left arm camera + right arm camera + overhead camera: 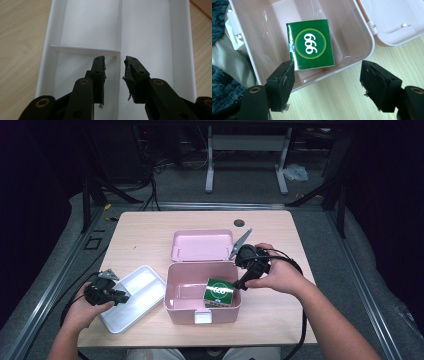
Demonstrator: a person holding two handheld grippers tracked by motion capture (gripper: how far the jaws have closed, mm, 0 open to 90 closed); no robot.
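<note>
Packing the pink box with both hand-held grippers empty

Our left hand-held gripper (114, 67) hovers slightly parted over the white tray (180, 50); the green carton (310, 44) lies inside the pink box (362, 53), our right hand-held gripper (327, 75) wide open beside it; next, probably lifting the tray in.

Wooden table (150, 227) on grey floor (240, 180) (dim surroundings).

- One pink box (202, 292), lid open, at my 12 o'clock on the desk (280, 235).
- One green carton (219, 292) inside it.
- One white tray (131, 297) at my 10 o'clock.
- Two hand-held grippers, one in each of my hands.
</note>
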